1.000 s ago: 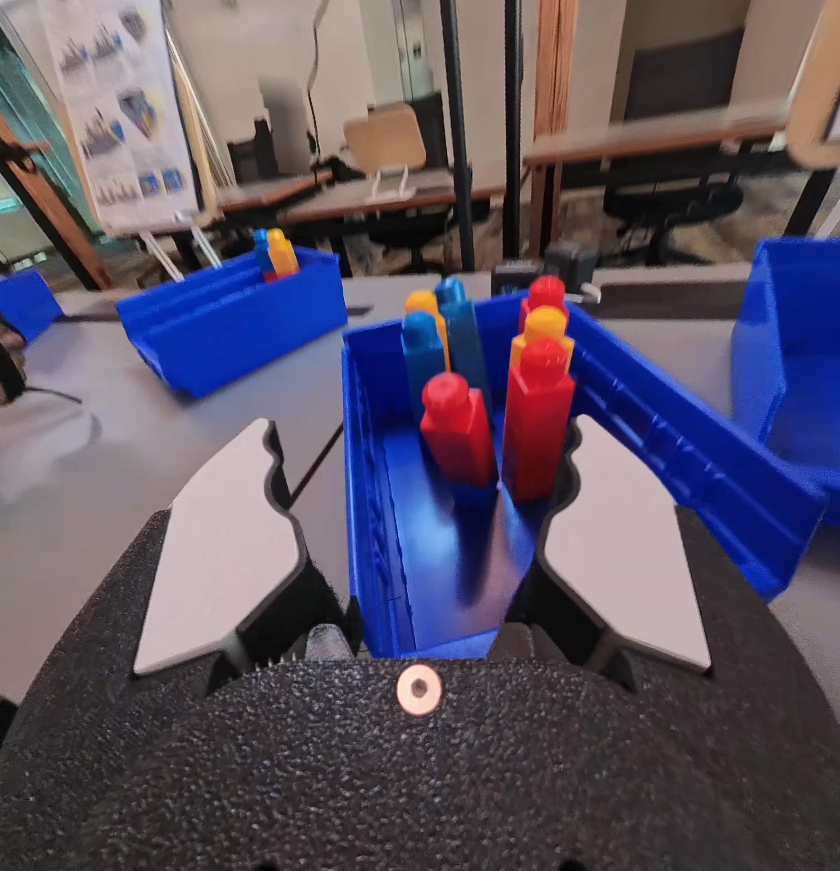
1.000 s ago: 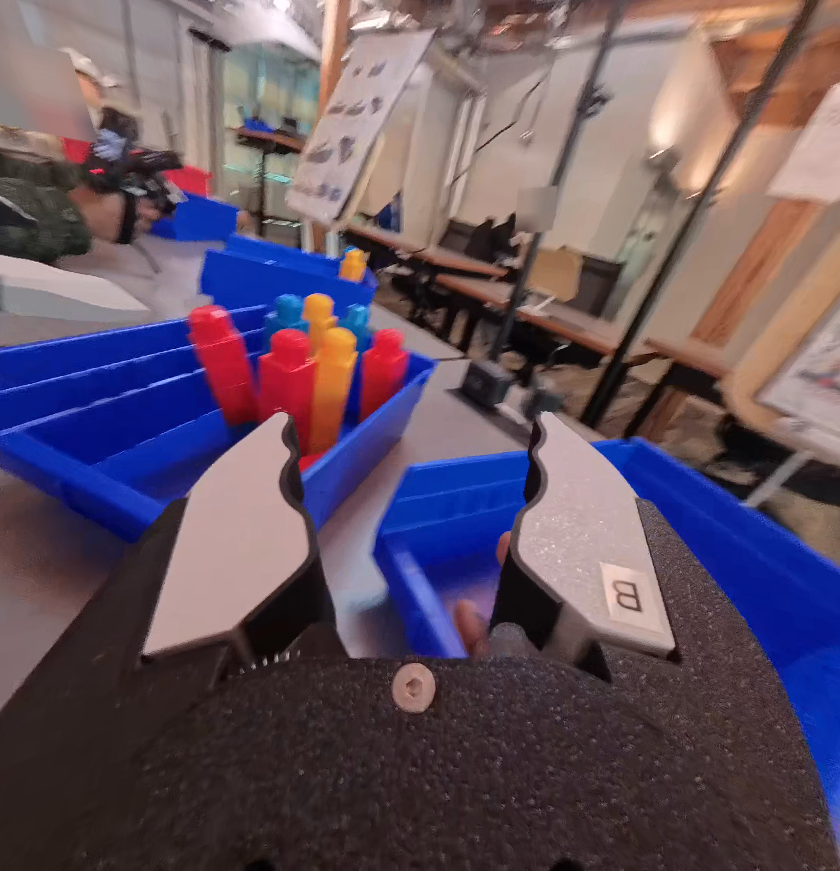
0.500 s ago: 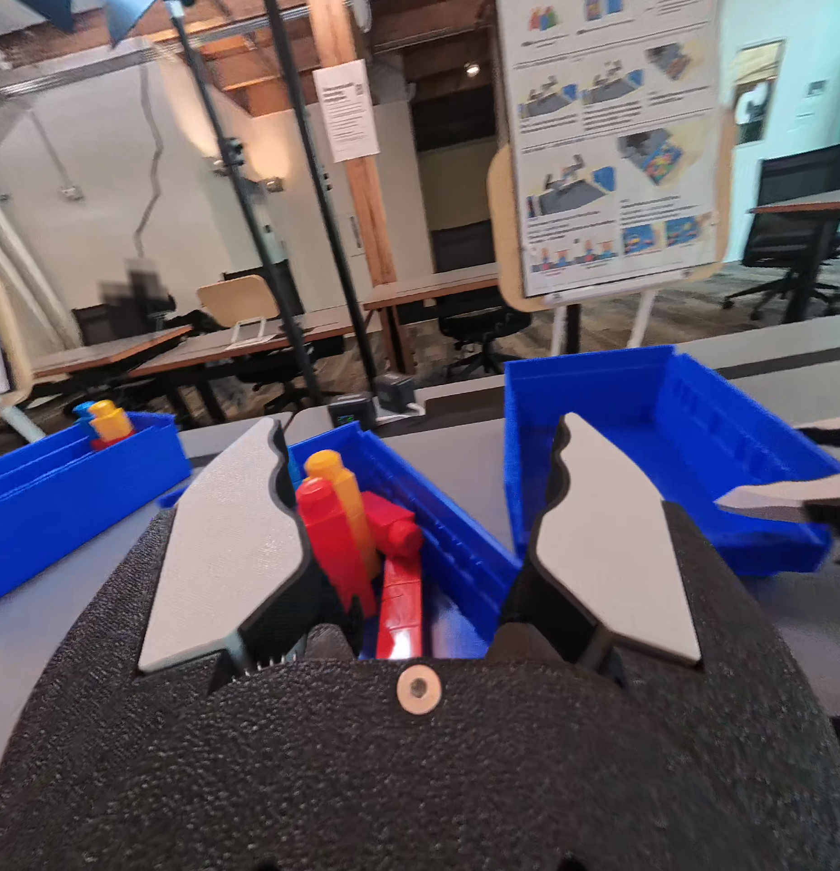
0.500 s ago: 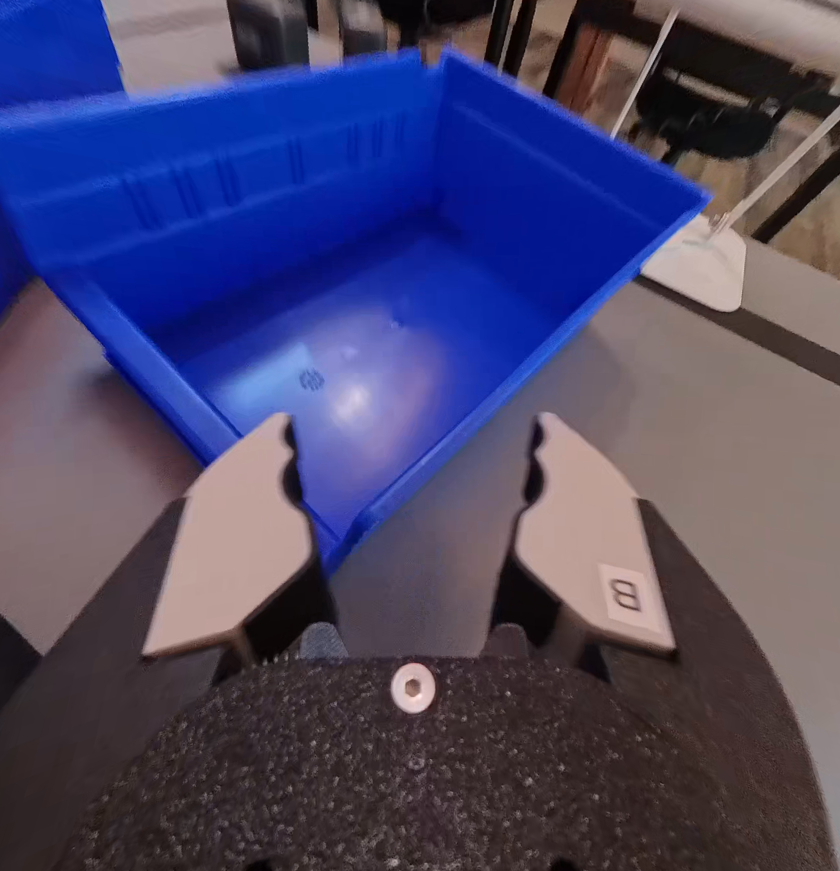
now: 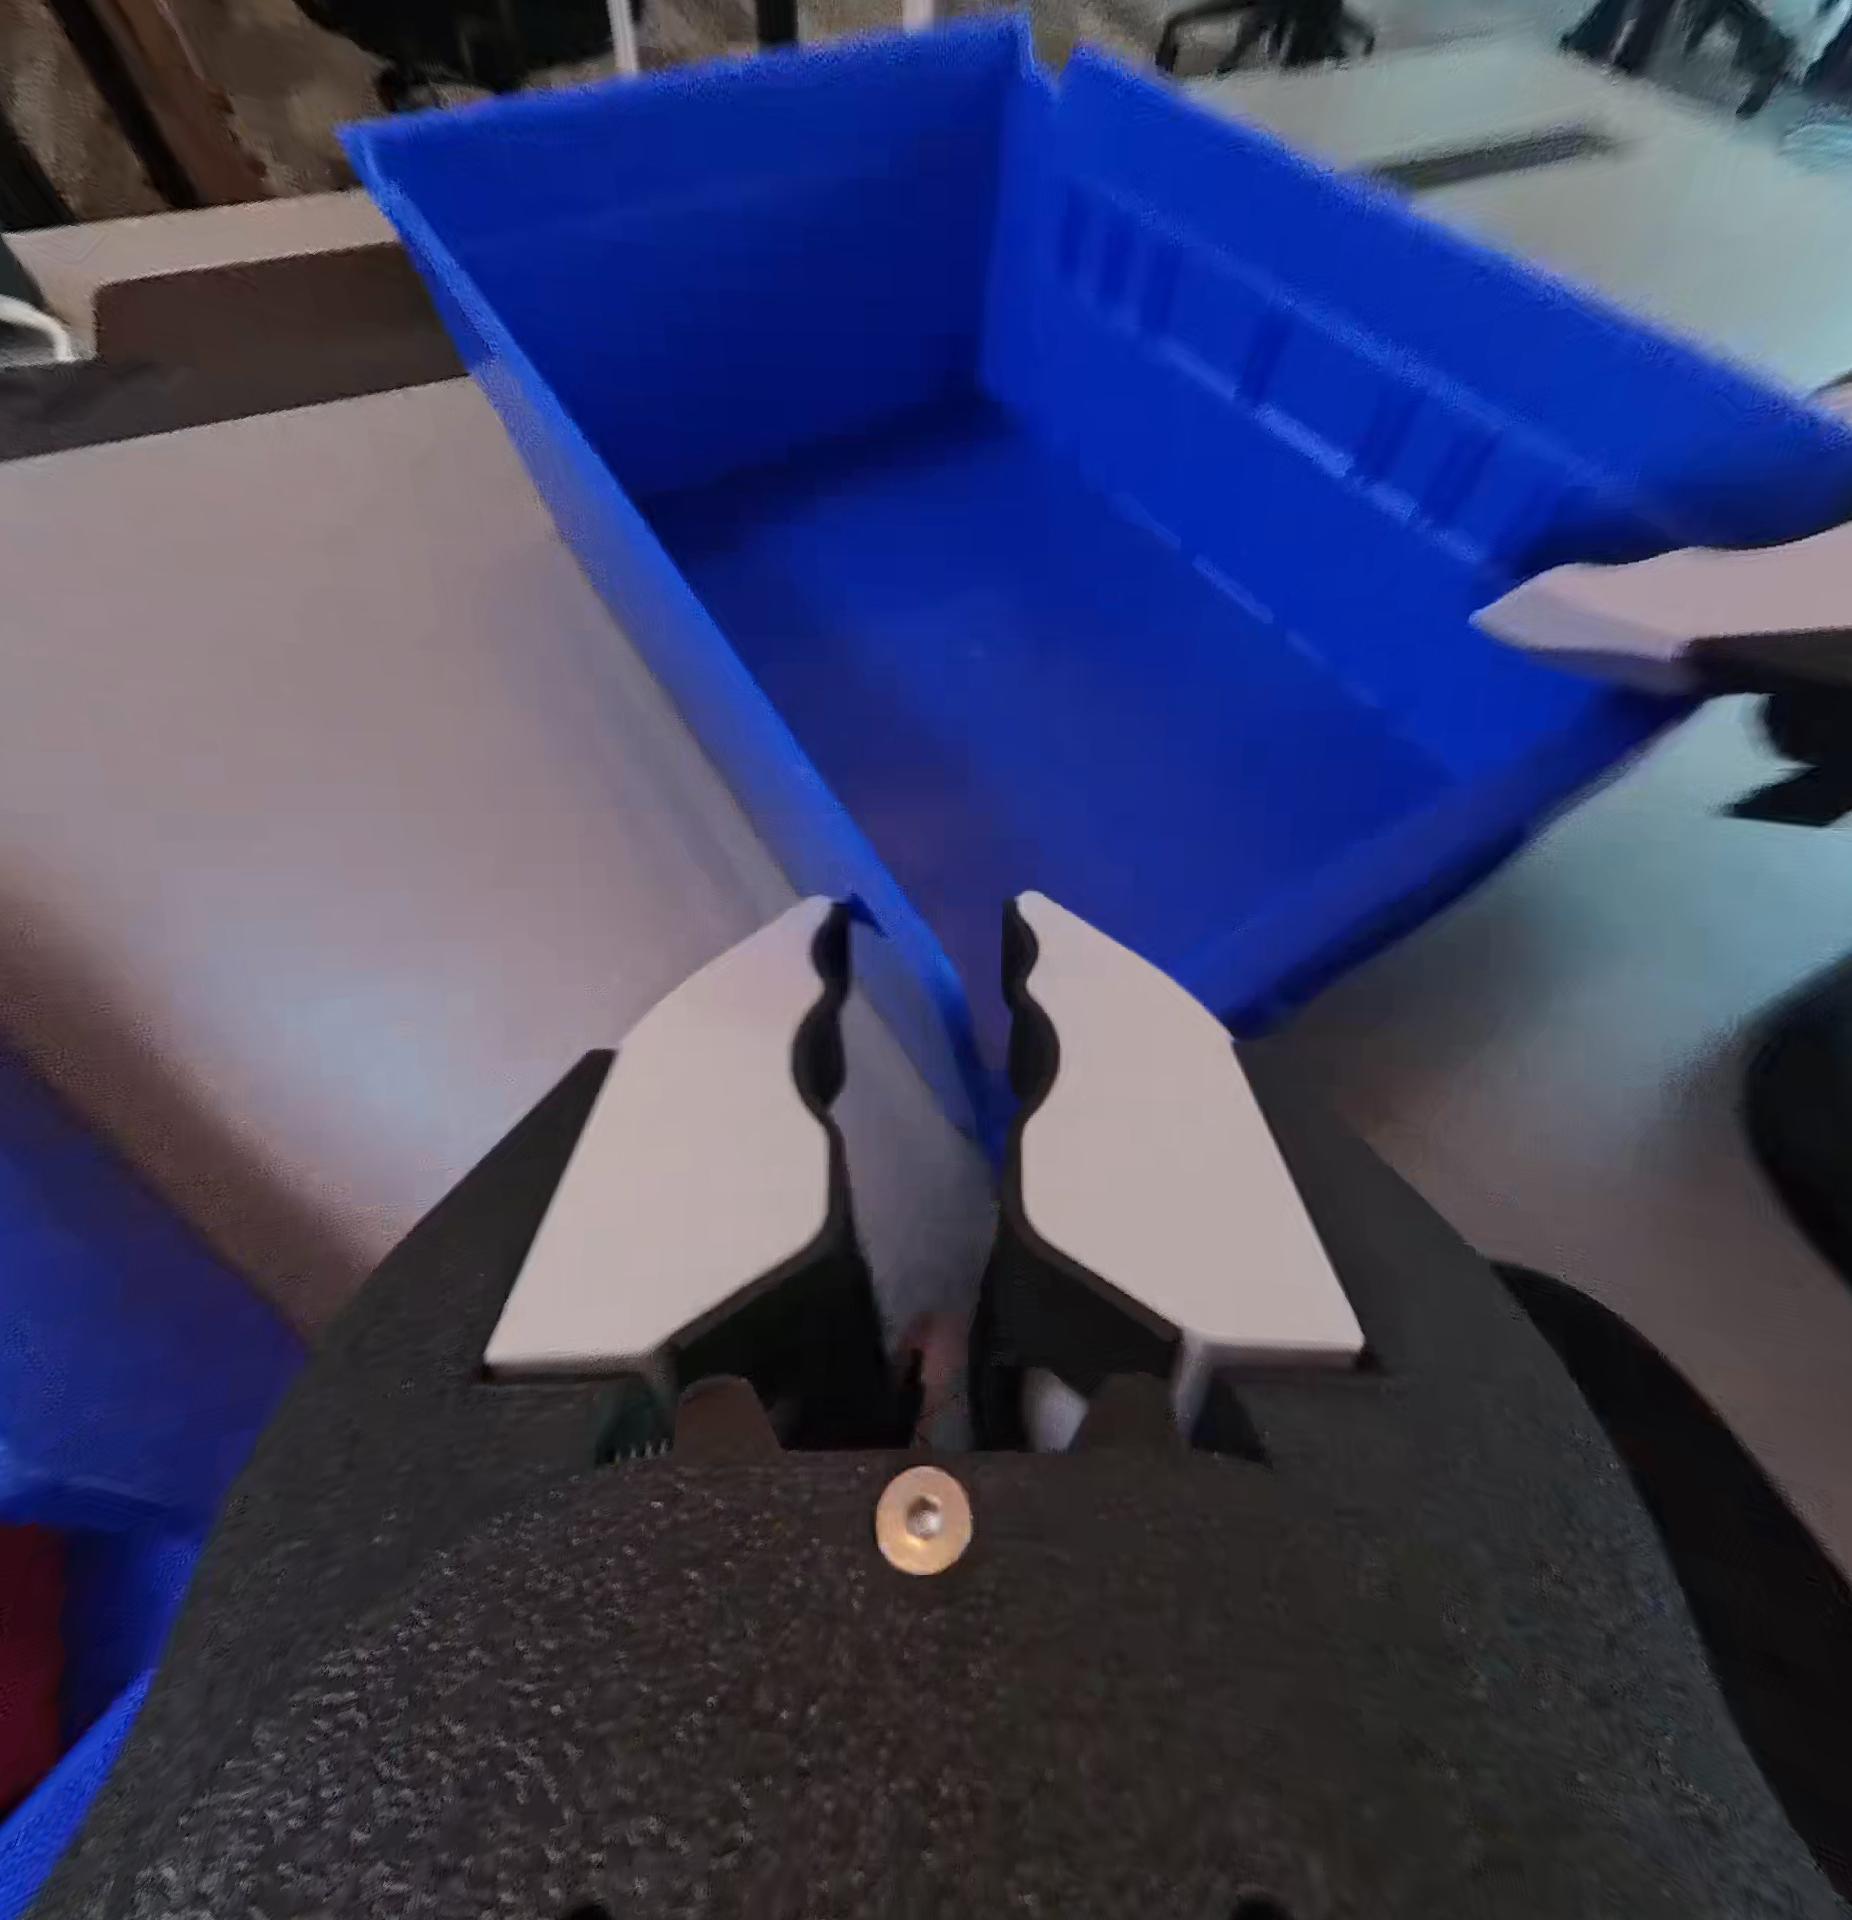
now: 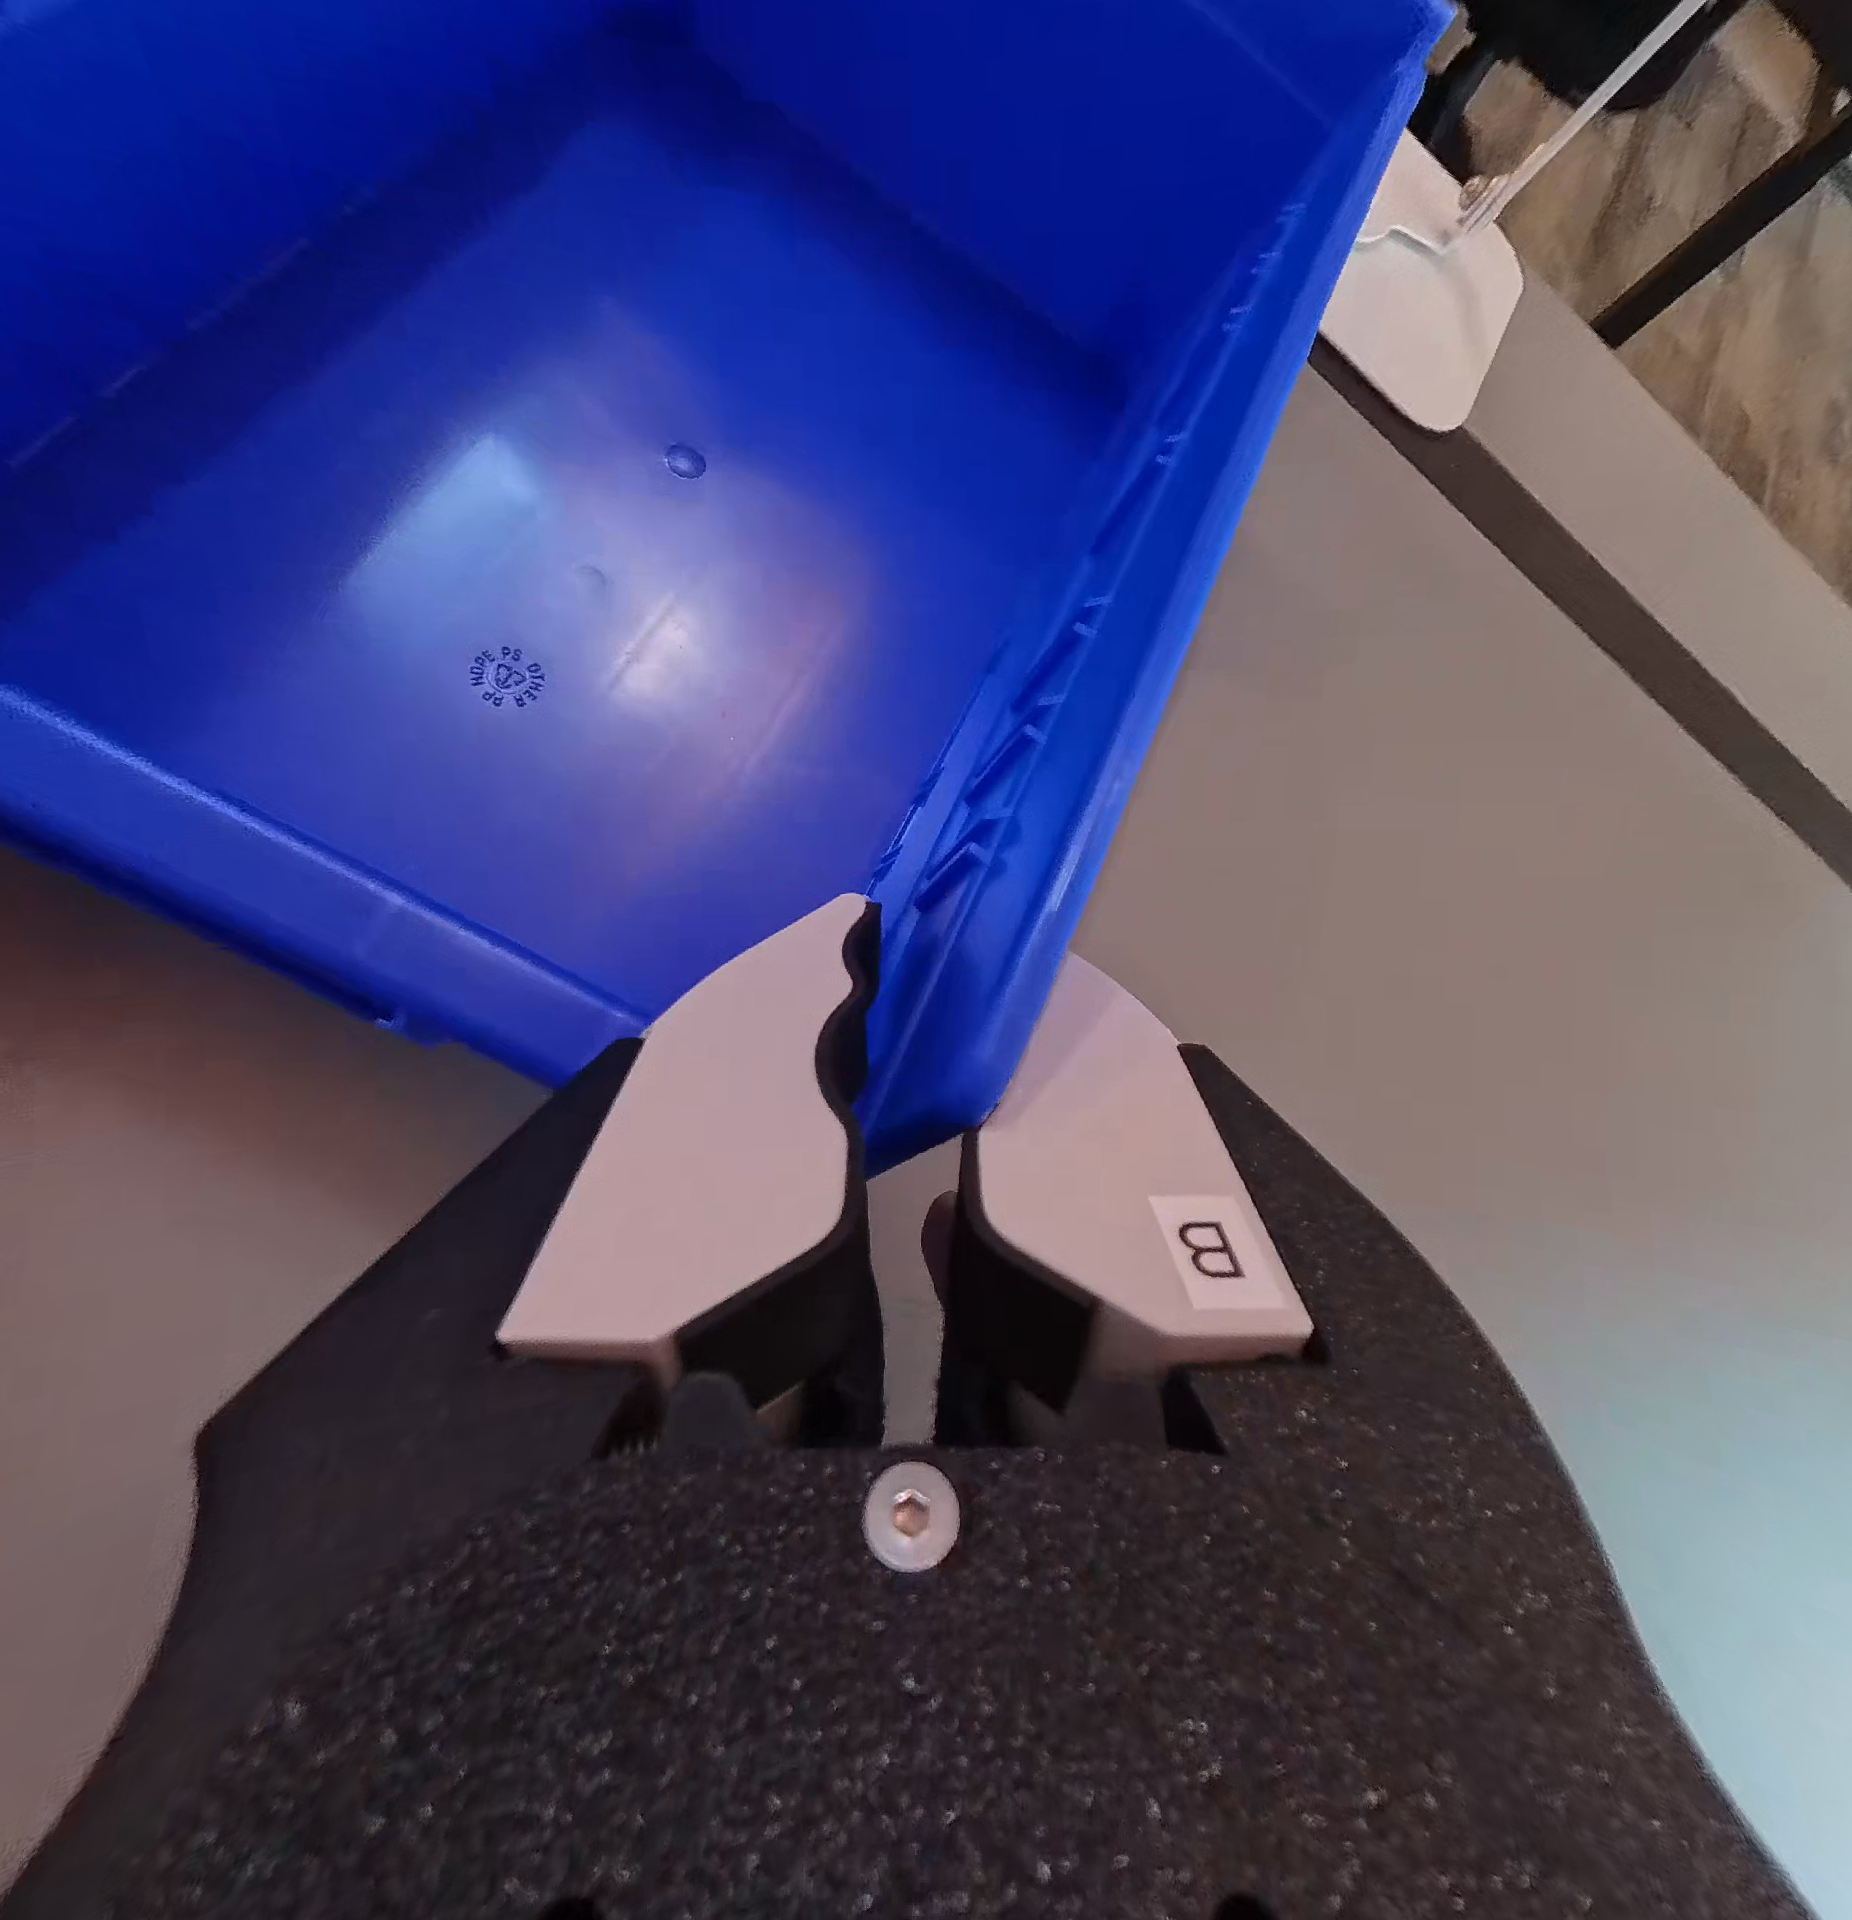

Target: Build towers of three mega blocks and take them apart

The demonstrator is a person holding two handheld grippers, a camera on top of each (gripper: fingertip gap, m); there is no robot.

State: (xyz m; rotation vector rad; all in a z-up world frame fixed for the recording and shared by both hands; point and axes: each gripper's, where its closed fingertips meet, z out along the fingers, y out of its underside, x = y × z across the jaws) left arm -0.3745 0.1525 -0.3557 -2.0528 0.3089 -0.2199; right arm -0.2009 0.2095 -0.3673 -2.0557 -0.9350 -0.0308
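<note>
Grey matte counter [image 5: 278, 727] carries a big empty blue plastic bin [image 5: 1057, 675], nothing inside in either view. A second blue bin [image 5: 60, 1403] shows at the lower-left edge of left wrist view w/ a dark red patch [image 5: 8, 1662] in it, prob. a mega block, too blurred to be sure. Left gripper [image 5: 922, 935] is clenched on the empty bin's near corner wall; right gripper [image 6: 963, 935] is clamped over the wall at another corner, one finger inside, one outside. So both grip the bin, not blocks. No towers in sight: judging by this, bin is being repositioned; block work itself can't be gauged.
</note>
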